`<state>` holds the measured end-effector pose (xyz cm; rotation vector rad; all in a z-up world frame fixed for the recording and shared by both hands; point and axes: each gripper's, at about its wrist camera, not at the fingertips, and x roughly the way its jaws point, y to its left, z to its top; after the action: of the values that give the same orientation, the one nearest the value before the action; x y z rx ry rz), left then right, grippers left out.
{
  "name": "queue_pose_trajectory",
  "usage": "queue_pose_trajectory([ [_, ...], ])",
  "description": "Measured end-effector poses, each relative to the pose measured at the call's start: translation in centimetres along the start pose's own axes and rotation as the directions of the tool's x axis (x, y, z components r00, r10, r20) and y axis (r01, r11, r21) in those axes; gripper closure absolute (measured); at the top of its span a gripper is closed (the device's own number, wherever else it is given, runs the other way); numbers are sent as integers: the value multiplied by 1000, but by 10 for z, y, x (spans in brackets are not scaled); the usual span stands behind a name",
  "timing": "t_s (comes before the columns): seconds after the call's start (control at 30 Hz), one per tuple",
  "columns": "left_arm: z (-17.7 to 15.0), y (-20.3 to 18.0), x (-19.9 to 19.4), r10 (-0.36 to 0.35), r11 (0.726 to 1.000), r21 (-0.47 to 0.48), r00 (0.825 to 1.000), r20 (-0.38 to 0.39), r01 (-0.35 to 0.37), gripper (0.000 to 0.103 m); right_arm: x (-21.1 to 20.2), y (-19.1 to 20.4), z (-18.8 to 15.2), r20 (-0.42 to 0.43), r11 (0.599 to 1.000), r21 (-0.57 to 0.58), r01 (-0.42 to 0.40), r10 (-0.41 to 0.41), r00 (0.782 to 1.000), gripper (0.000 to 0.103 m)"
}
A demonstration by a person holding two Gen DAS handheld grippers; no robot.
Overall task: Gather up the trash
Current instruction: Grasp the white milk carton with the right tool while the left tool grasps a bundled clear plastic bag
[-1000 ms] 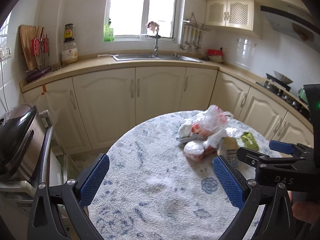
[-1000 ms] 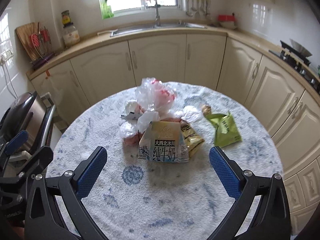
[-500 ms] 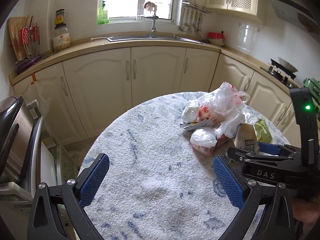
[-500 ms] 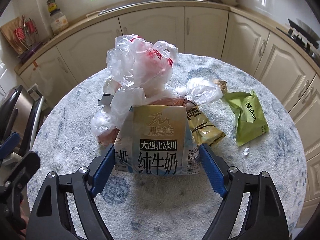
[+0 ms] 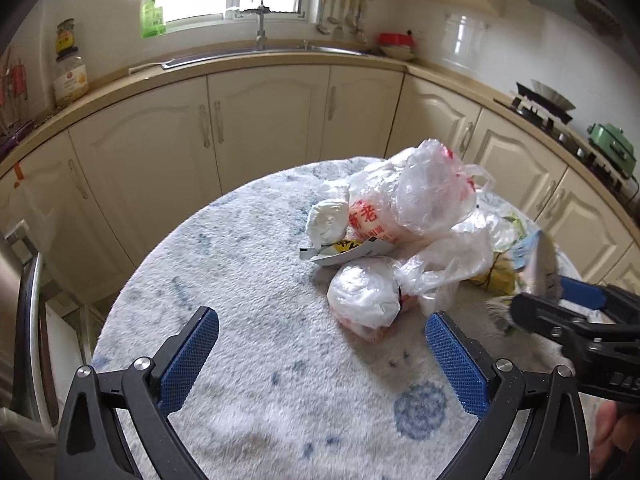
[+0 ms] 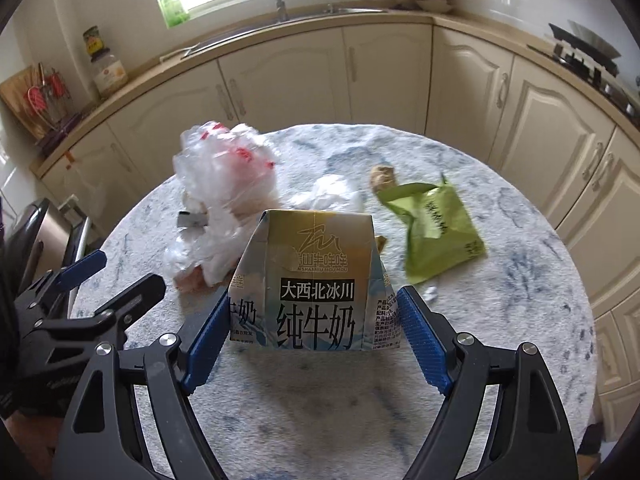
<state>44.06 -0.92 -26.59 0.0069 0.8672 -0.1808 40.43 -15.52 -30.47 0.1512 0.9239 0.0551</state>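
One tall paper milk carton with black Chinese lettering (image 6: 316, 280) stands upright near the table's near edge, clamped between the blue pads of the right tongs (image 6: 316, 328), which press on both its sides. Behind it, toward the table's middle, lies a heap of crumpled clear plastic bags with red print (image 6: 224, 184); at least three bundles show, the exact number unclear. One flat green foil snack packet (image 6: 436, 228) lies toward the right edge, one small brown crumpled scrap (image 6: 382, 176) just beyond it, and one gold wrapper (image 5: 500, 276) is partly tucked under the bags beside the carton.

The round table with a fuzzy white cloth patterned in blue (image 5: 248, 264) stands in a kitchen with cream cabinets (image 5: 264, 120), a steel sink (image 5: 272, 46) under a window and a gas stove (image 5: 540, 104) at the right.

The left tongs (image 5: 320, 356) hang wide apart over bare cloth near the left of the heap, holding nothing.
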Motion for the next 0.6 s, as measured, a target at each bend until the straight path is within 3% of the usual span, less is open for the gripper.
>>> queue_pose_trajectory([
  [0.27, 27, -27, 48, -8, 995, 96, 999, -32, 11, 3, -11, -12, 2, 26, 1000, 25, -11, 10, 1000, 20],
  [0.33, 32, -37, 63, -16, 991, 133, 998, -56, 24, 10, -14, -15, 2, 33, 999, 36, -16, 14, 999, 20],
  [0.4, 36, -44, 74, -46, 988, 142, 994, -101, 60, 35, -17, -17, 0, 36, 999, 42, -15, 13, 999, 20],
  [0.47, 42, -48, 77, -43, 988, 140, 994, -97, 57, 39, -20, -23, -2, 39, 999, 52, -14, 12, 999, 20],
  [0.6, 36, -45, 64, -105, 988, 100, 988, -110, 116, 47, -30, -34, -4, 53, 997, 71, -8, 4, 999, 20],
])
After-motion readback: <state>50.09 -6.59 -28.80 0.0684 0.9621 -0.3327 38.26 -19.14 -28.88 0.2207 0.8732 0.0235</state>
